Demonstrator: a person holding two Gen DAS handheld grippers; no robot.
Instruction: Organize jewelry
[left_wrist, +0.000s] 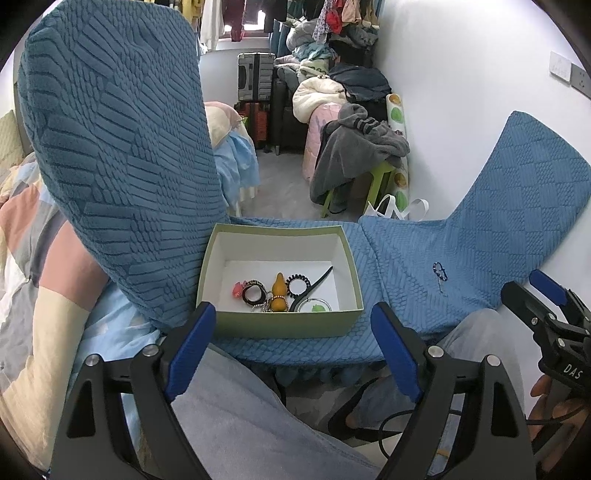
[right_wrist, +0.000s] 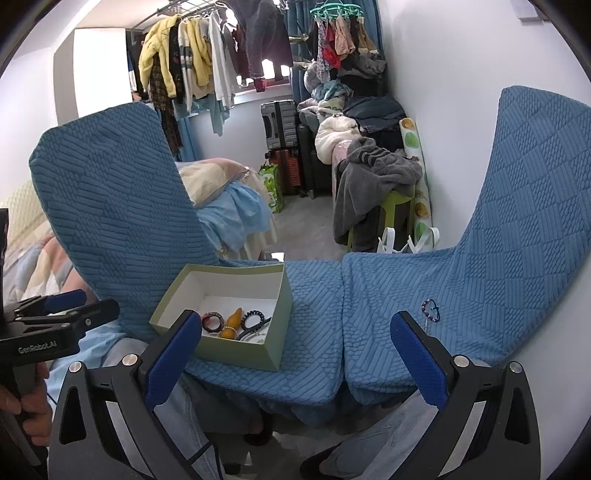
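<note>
**Hazards and clearance: one bracelet outside the box**

**Chair seats.** Two blue-covered chair seats (right_wrist: 314, 295) stand side by side, touching along a seam, with a tall backrest (left_wrist: 118, 147) at the left and another at the right. Their front edges overhang the person's knees. Anything pushed forward off the fabric would drop to the floor among feet and cable.

**Box.** The green box (left_wrist: 284, 321) sits on the left seat, just beside the left backrest and near the front edge. It is light card by the look of it; a nudge from a descending finger could slide or tip it off the seat. Open room lies on its right side only.

**Grippers.** The left hand-held gripper (left_wrist: 295, 347) hovers before the box, jaws spread wide, nothing between them. The right hand-held gripper (right_wrist: 295, 354) hangs over the seam, jaws likewise spread and empty. Both have clear air above the seats; the right backrest limits approach from that side.

**Box contents.** Rings, a hair tie, a dark clip and a yellow gourd (left_wrist: 279, 293) lie crowded at the near wall. A new piece dropped there may tangle.

**Bracelet.** A beaded bracelet (right_wrist: 430, 310) with a thin tail lies flat on the right seat, well apart from the box. It is small and low in the textured weave; the pads may pinch fabric with it, or miss and flick it toward the seam gap.
</note>
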